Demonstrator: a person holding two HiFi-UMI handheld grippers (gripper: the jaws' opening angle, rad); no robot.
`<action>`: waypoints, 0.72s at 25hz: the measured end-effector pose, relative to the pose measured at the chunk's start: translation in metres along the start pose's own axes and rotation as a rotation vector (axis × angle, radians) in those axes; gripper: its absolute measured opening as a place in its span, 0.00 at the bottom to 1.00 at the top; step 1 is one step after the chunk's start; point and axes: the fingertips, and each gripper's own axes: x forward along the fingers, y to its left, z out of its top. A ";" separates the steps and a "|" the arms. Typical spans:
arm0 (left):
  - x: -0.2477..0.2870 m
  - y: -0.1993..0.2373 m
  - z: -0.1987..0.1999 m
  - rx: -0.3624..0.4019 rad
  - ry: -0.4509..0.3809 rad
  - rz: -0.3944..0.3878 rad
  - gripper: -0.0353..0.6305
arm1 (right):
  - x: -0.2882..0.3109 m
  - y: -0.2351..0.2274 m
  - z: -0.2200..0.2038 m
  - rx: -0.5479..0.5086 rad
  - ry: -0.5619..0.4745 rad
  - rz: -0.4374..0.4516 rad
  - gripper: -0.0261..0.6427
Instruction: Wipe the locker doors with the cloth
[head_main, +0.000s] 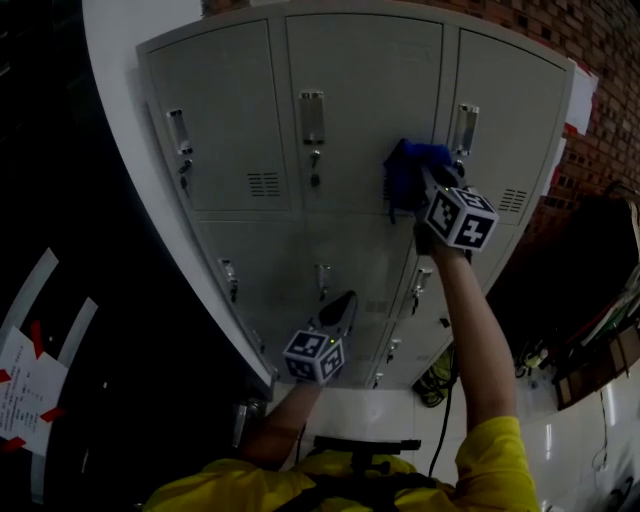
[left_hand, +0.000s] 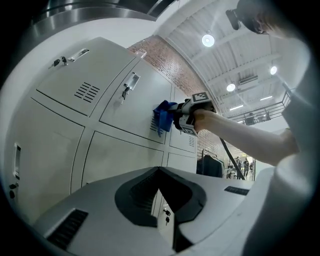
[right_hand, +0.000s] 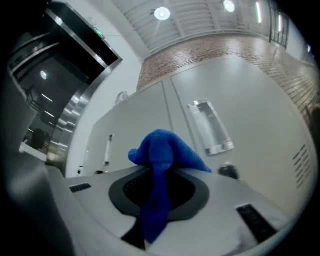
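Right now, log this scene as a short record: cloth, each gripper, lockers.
cloth: blue cloth, bunched, held up at the top row of locker doors
right gripper: shut on the blue cloth
left gripper: shut, nothing between its jaws, held lower, away from the doors
wiping spot: near the seam between the middle and right top doors
doors: grey, all those in view closed
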 end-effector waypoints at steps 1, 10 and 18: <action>-0.003 0.002 0.001 -0.003 0.000 0.007 0.04 | 0.002 0.020 -0.003 -0.002 0.001 0.054 0.14; -0.042 0.036 -0.002 -0.021 0.000 0.116 0.04 | 0.072 0.165 -0.114 0.070 0.117 0.272 0.14; -0.036 0.050 -0.008 -0.058 -0.006 0.134 0.04 | 0.024 0.066 -0.099 0.037 0.081 0.152 0.14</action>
